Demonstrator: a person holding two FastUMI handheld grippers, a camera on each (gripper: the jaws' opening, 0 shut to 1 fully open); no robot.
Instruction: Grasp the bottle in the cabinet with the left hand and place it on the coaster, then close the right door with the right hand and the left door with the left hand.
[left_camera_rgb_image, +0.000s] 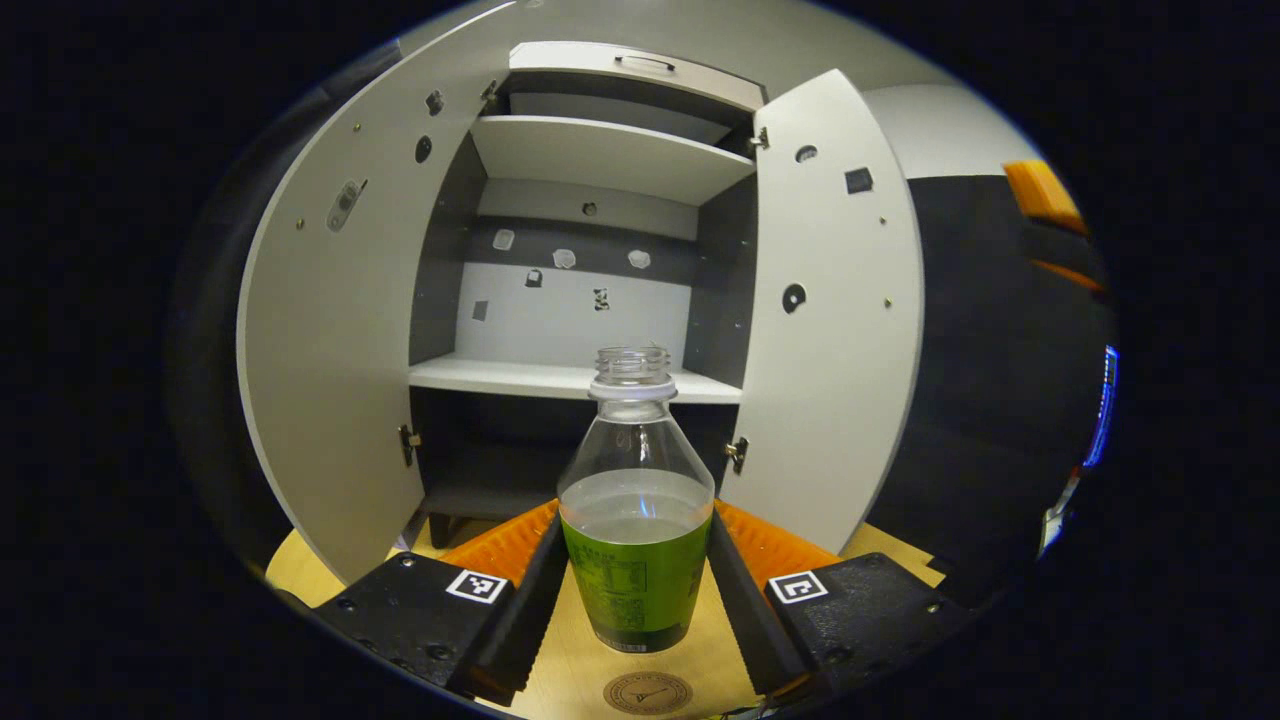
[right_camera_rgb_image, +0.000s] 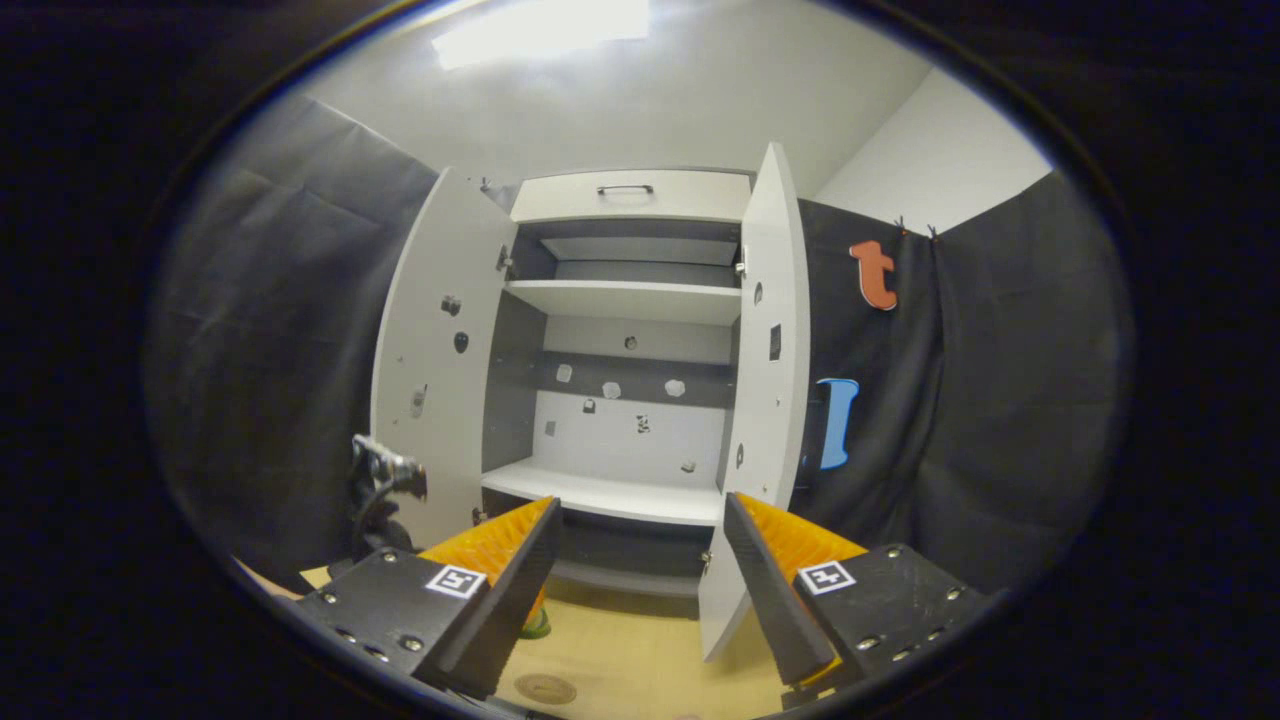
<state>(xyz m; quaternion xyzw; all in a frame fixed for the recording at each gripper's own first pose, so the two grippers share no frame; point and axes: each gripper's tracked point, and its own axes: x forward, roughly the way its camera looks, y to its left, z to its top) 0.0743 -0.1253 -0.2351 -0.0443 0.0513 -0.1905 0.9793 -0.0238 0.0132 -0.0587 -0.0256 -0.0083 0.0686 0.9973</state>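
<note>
We find the left gripper (left_camera_rgb_image: 636, 585) pinching the bottle (left_camera_rgb_image: 636, 520) at its green label, held upright over the wooden worktop (left_camera_rgb_image: 560, 670), just behind the round coaster (left_camera_rgb_image: 647, 692). The right gripper (right_camera_rgb_image: 640, 590) stands spread, holding nothing. Beyond, the cabinet (right_camera_rgb_image: 630, 290) has its left door (right_camera_rgb_image: 430, 370) and right door (right_camera_rgb_image: 765, 400) open

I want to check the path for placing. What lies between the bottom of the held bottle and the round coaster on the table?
In the left gripper view, only bare wooden table lies between the bottle and the coaster.
</note>
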